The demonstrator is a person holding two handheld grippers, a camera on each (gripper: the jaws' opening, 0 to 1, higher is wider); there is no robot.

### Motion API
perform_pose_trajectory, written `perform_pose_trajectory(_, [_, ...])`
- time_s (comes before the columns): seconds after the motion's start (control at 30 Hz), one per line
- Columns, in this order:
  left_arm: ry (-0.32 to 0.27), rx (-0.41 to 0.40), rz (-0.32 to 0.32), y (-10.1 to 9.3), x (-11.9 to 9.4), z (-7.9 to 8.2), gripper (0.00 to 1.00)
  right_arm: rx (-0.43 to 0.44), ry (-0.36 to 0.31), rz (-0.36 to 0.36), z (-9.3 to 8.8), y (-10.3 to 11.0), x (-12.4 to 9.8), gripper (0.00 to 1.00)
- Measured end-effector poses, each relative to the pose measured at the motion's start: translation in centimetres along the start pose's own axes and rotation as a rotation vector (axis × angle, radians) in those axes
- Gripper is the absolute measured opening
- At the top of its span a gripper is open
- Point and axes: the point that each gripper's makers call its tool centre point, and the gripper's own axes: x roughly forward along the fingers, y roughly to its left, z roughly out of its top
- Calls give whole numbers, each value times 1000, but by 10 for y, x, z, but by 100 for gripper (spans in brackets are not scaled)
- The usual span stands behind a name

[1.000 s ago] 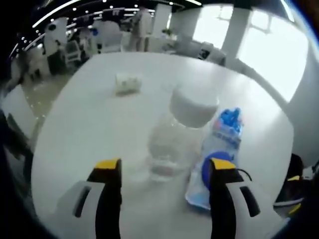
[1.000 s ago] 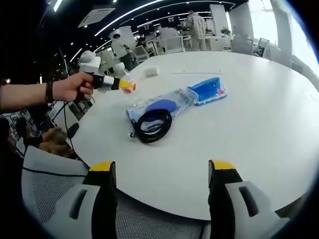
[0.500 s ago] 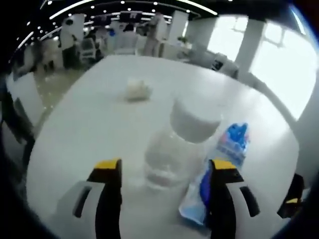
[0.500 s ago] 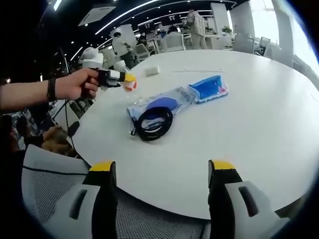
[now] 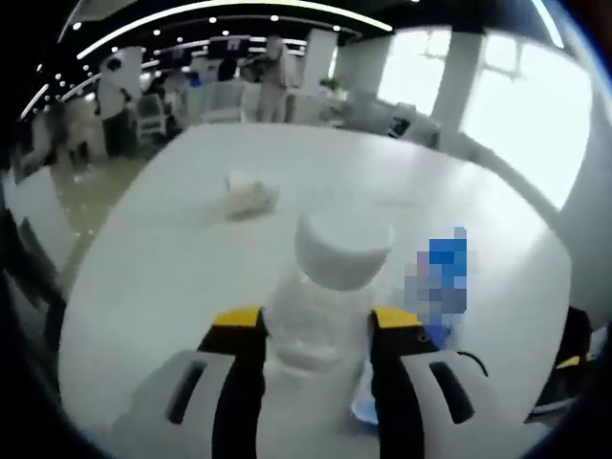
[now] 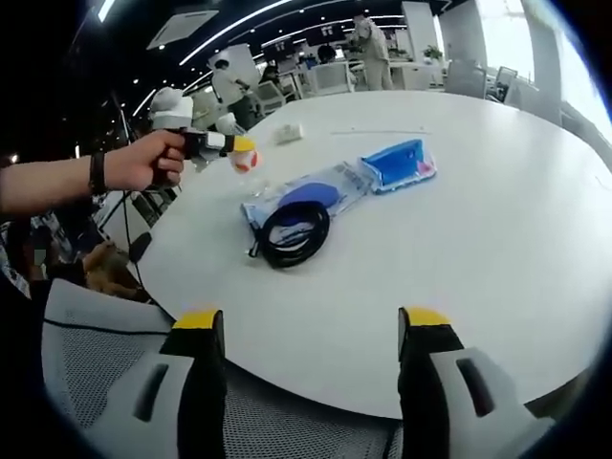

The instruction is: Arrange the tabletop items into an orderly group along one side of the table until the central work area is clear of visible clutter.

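Observation:
A clear plastic bottle (image 5: 318,311) with a white cap (image 5: 342,251) stands between my left gripper's (image 5: 317,325) yellow-tipped jaws, which are shut on its body. In the right gripper view a hand holds that left gripper (image 6: 234,148) near the table's far left edge. On the white round table (image 6: 459,220) lie a coiled black cable (image 6: 292,231), a clear pouch with a blue item (image 6: 316,194) and a blue pack (image 6: 397,164). My right gripper (image 6: 313,320) is open over the near table edge, with nothing between its jaws.
A small white crumpled pack (image 5: 251,194) lies farther back on the table, seen again as a small white pack (image 6: 290,133). A grey mesh chair (image 6: 91,382) stands under my right gripper. People and chairs fill the background beyond the table.
My left gripper's jaws have drawn together from wide apart onto the bottle's sides. The right gripper has stayed open in the same place.

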Motion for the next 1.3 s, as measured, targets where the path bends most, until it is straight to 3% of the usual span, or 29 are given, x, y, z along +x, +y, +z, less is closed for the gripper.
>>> perform_pose_trajectory(0.23, [16,53,-62,-3,-4,-3,39,1,-4,1,1,1,-1,74])
perform_pose_trajectory(0.4, [30,130,-120,-7,-6,-4,39,4,-9,0,2,1,-1,73])
perform_pose_trajectory(0.6, [48,227,-231,-13,-8,-6,39,6,-12,0,3,1,-1,73])
perform_pose_trajectory(0.8, [58,302,-281,-15,-10,-7,39,4,-9,2,3,2,0,73])
perform_pose_trajectory(0.97, [58,273,-275,-14,-10,-7,39,8,-11,-2,3,1,0,73])
perform_pose_trajectory(1.07, [27,170,-285,-19,-12,-3,42,6,-9,-2,3,1,0,73])
perform_pose_trajectory(1.17, [15,169,-264,-17,-11,-3,44,5,-9,-3,3,1,0,73])
perform_pose_trajectory(1.3, [12,104,-214,-17,-9,-9,51,10,-12,-7,3,0,0,73])
